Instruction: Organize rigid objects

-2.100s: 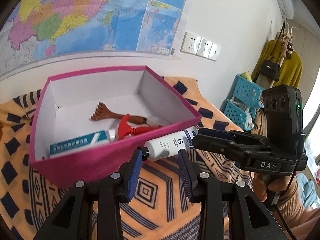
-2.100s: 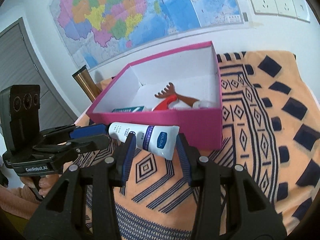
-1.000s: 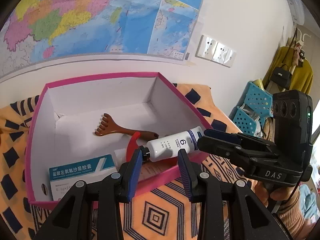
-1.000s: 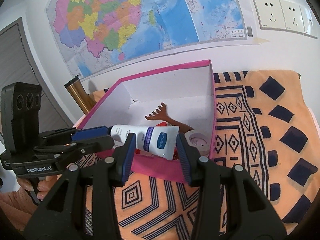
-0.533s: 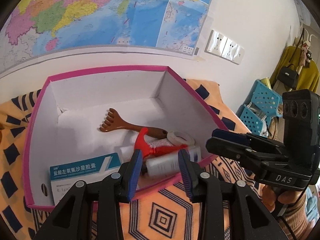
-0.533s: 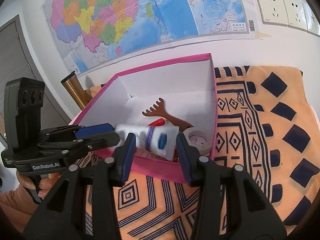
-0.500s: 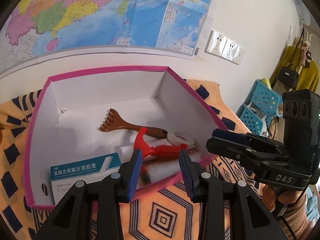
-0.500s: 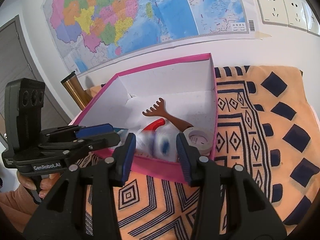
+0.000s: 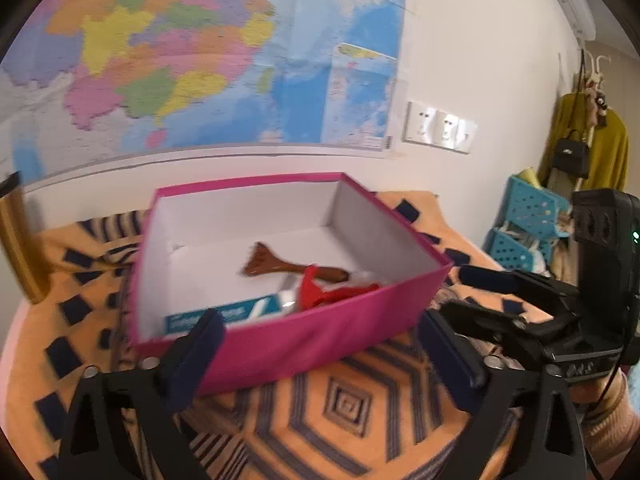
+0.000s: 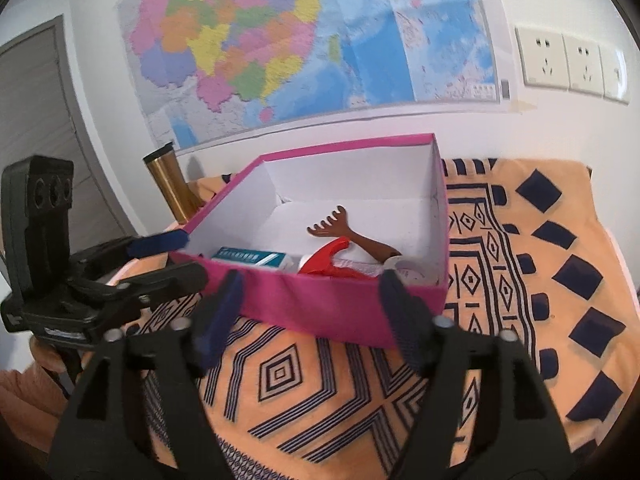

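Note:
The pink box (image 9: 320,332) with white inner walls sits on the patterned cloth, just beyond both grippers. In it lie a brown wooden scratcher (image 9: 280,266), a red plastic tool (image 9: 324,292), a teal medicine carton (image 9: 224,314) and a tape roll (image 10: 412,270). White bits of the tube (image 10: 360,268) show under the red tool; most of it is hidden. My left gripper (image 9: 324,356) faces the box's near wall, its jaws opening wide with nothing between them. My right gripper (image 10: 312,316) is also opening and holds nothing. Each gripper shows in the other's view: left gripper (image 10: 176,258), right gripper (image 9: 460,292).
A gold flask (image 10: 172,184) stands left of the box near the wall. The orange and navy cloth (image 10: 540,280) stretches to the right of the box. Wall map and sockets (image 10: 568,64) lie behind. Blue baskets (image 9: 524,228) and hanging clothes are at far right.
Both grippers let go of the white tube, which dropped into the box. Both sets of jaws spread wide and the grippers drew back from the box.

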Action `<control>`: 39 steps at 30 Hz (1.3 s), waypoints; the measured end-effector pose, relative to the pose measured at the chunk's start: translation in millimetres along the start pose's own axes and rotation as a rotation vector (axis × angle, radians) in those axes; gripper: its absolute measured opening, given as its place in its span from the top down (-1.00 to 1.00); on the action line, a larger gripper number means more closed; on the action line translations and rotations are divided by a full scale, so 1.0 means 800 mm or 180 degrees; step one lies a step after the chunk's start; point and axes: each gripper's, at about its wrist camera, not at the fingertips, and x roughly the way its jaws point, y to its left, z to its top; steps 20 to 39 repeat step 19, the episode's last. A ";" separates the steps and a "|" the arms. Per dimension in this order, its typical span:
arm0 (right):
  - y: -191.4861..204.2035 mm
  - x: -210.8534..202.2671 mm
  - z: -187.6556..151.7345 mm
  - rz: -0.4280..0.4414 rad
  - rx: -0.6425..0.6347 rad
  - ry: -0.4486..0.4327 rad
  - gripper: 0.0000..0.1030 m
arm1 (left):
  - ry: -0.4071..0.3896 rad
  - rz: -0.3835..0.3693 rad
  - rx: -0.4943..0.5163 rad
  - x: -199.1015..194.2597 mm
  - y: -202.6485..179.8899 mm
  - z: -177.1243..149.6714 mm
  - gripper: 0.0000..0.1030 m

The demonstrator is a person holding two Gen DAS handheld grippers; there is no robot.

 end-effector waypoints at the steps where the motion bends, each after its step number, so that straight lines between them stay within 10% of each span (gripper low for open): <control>1: 0.006 0.000 -0.005 -0.0049 -0.0034 -0.0006 -0.71 | 0.0003 0.0087 -0.0033 -0.005 0.003 -0.006 -1.00; 14: 0.041 0.016 -0.052 -0.0255 -0.0037 0.0116 -0.90 | 0.0244 0.0699 -0.0352 -0.015 0.033 -0.062 -1.00; 39: 0.049 0.017 -0.062 -0.0241 -0.0071 0.0162 -0.90 | 0.0306 0.0781 -0.0449 -0.014 0.039 -0.076 -1.00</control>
